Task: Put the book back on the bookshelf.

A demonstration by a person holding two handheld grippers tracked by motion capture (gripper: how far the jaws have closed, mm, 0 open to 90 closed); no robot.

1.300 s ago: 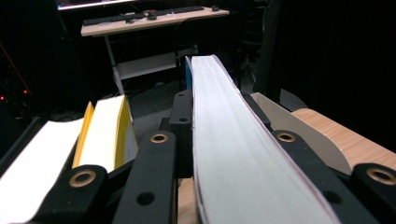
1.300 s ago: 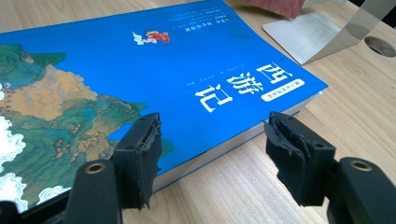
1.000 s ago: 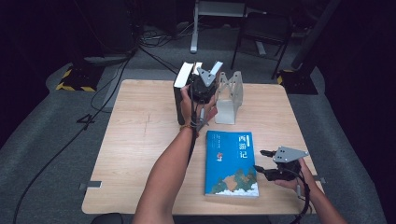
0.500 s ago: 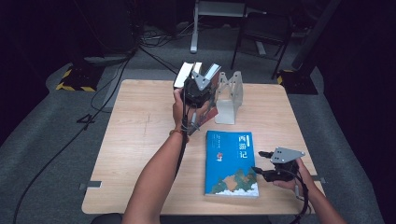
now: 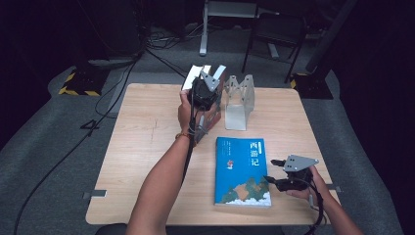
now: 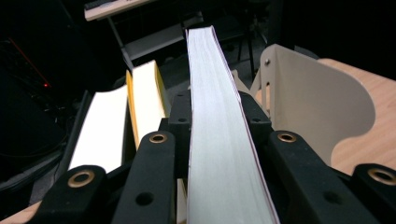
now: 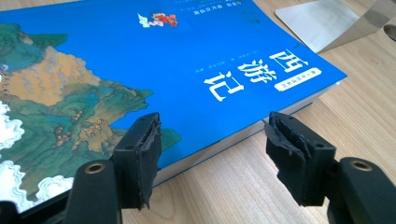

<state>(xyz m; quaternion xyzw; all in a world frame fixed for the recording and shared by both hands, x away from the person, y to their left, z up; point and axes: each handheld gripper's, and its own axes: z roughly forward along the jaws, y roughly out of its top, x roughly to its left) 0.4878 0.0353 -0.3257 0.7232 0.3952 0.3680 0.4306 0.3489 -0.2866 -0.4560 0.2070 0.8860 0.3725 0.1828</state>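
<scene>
— Start at the left gripper (image 5: 209, 87): what has it got?

— Its jaws are clamped on a book (image 6: 219, 126), seen page-edge on between them, raised near the far edge of the table (image 5: 142, 132). In the high view the volume tilts, just left of the grey bookend (image 5: 239, 100).

— And next to it?

— Two more books (image 6: 126, 116) stand to the left of the held one in the left gripper view, page edges pale, one with a yellow cover. The bookend's cream plate rises just to the right.

— The right gripper (image 7: 212, 140)?

— Jaws spread wide, holding nothing. One jaw hangs over the corner of the blue book (image 7: 154, 70), the other over bare wood beside its edge. I cannot tell whether they touch it.

— That blue one?

— Flat on the table, cover up: white characters, a painted landscape, its corner pointing at the bookend's base.

— Room to move?

— Bare wood across the whole left half; the right gripper sits near the table's right front corner.
</scene>
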